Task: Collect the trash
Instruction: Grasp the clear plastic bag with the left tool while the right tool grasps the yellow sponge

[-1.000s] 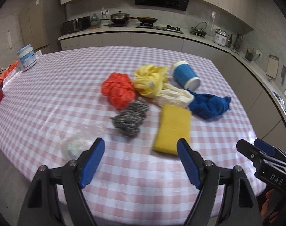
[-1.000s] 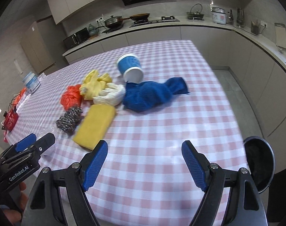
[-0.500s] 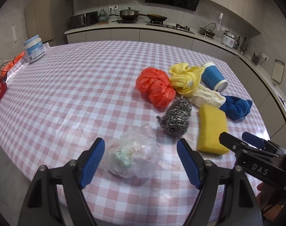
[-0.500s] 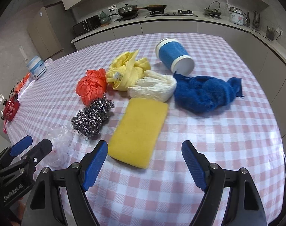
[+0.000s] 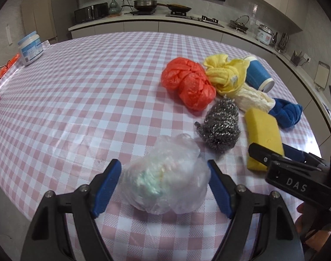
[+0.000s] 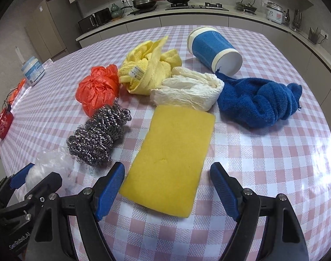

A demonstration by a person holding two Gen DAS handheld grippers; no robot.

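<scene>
Readable writing is sparse: "DAS" is showing in white on the right gripper (image 5: 296, 158) body at the right edge of the left wrist view, and "GenRobot.AI" is running along the left gripper (image 6: 34, 178) body in the lower left of the right wrist view. A small white tag is sitting on the yellow cloth (image 6: 150, 71), its print too small to read, and the blue label on the white jar (image 5: 31, 47) at upper left is likewise illegible.

The left gripper (image 5: 163, 187) is hanging with its jaws released, spread to either side of the clear plastic bag (image 5: 165, 184) near the lower edge of the surface (image 5: 89, 91); whether the pads are touching the film I cannot tell. The right gripper (image 6: 165, 187) is also standing released, straddling the near end of the yellow sponge (image 6: 174, 158).

The rest of the trash is lying clustered: steel wool (image 6: 100, 139), orange bag (image 6: 98, 89), white wrapper (image 6: 187, 91), blue cloth (image 6: 261, 104) and a tipped blue cup (image 6: 211, 47). The left half of the pink checked surface is lying open. Kitchen counters with a stove are lining the room behind.
</scene>
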